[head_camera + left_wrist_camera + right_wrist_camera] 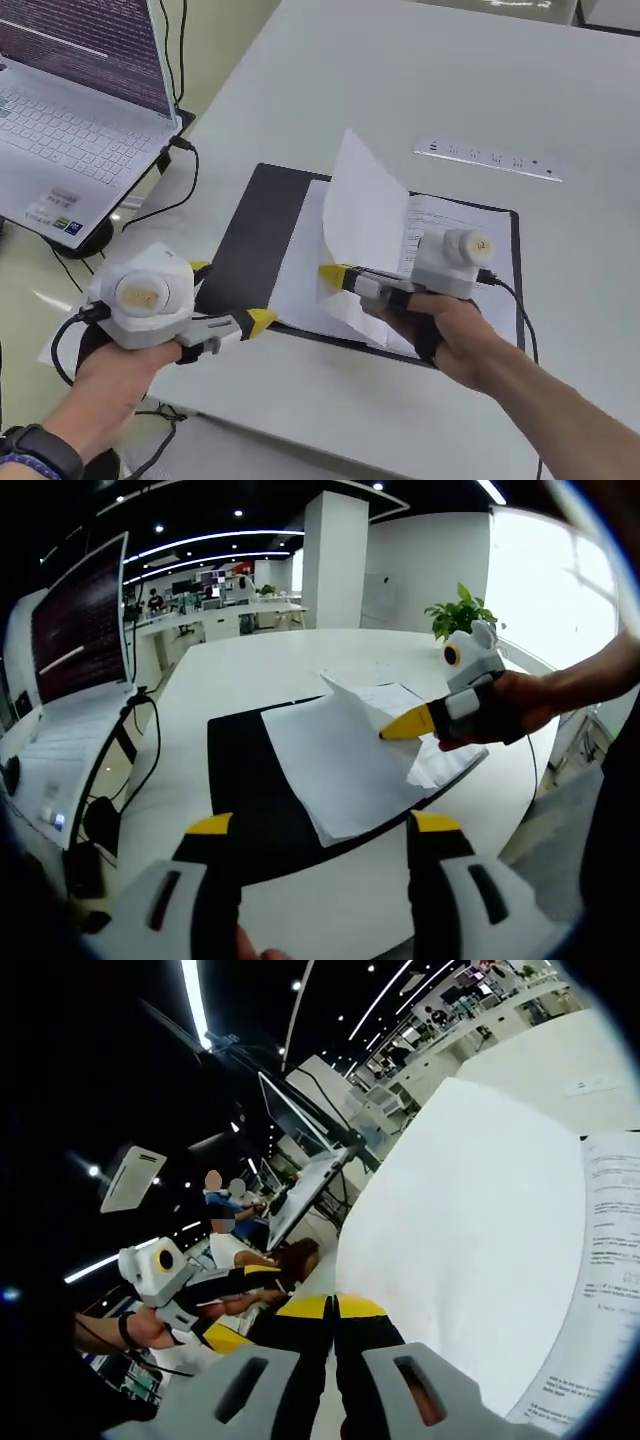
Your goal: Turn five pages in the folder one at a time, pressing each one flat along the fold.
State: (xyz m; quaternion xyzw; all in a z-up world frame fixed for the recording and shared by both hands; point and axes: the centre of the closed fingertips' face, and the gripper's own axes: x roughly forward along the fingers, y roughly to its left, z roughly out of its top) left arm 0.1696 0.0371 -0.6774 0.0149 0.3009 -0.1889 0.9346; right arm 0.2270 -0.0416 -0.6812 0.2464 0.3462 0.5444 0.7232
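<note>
- Open-plan office, white desk (400, 80). A black folder (250, 240) lies open near the desk's front edge.
- Folder holds white sheets, with a printed page (455, 225) flat on its right half.
- One page (365, 205) stands up over the folder's middle, its lower edge clenched in the right claw (335, 274).
- Left claw (322, 825) is released, jaws wide, just off the folder's near-left corner.
- Laptop (70, 110) sits left of the folder and a power strip (490, 160) beyond it, with bare desk past the folder's far edge.

Black folder (255, 230), white page (365, 200), grey table (420, 80); left tongs (232, 295), right tongs (335, 275) yellow-tipped.
</note>
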